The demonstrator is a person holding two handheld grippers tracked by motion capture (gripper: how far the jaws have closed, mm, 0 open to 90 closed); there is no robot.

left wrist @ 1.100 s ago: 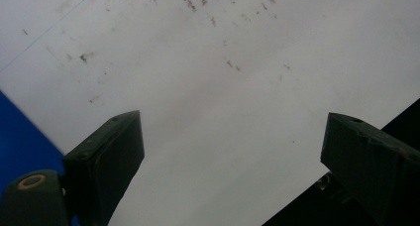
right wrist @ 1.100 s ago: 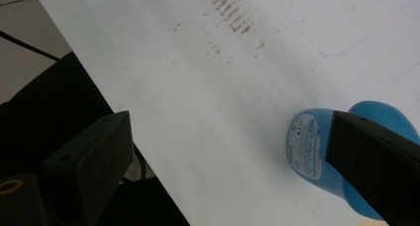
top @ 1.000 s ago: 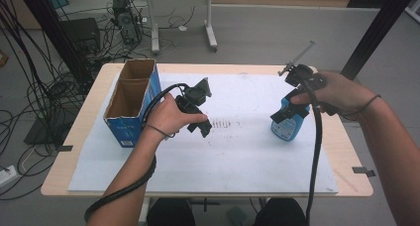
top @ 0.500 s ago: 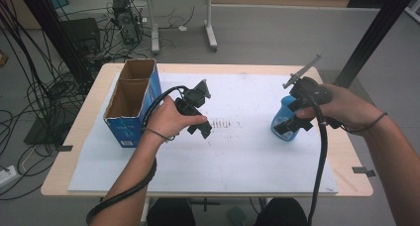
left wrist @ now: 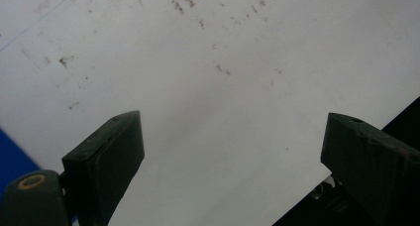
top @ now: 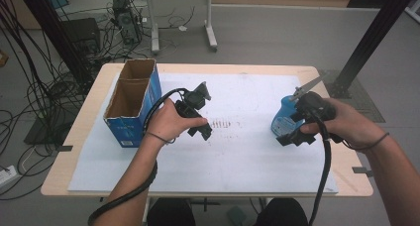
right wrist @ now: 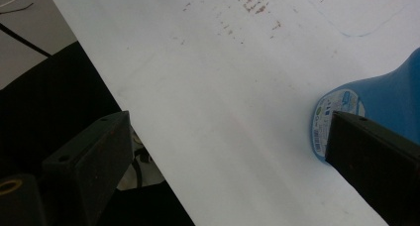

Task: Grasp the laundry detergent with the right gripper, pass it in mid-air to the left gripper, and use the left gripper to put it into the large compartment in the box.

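Currently, the left gripper is held in the person's left hand above the middle-left of the worktop, over the white sheet that covers most of the surface. In the left gripper view its two black fingers stand wide apart with nothing between them — only the sheet, marked with small brown specks, lies beyond. The right gripper is held in the right hand near the right side of the sheet, just beside a blue bottle that stands there. In the right gripper view the fingers are likewise spread and grip nothing; the bottle shows at the right edge of that view, its labelled base partly hidden behind the right-hand finger. Whether that finger touches the bottle cannot be told. A row of brown marks on the sheet lies between the two grippers. An open blue cardboard box with two compartments stands at the left edge of the sheet, near the left hand but apart from it. A black cable trails from the right gripper toward the near edge of the worktop — another runs along the left forearm.
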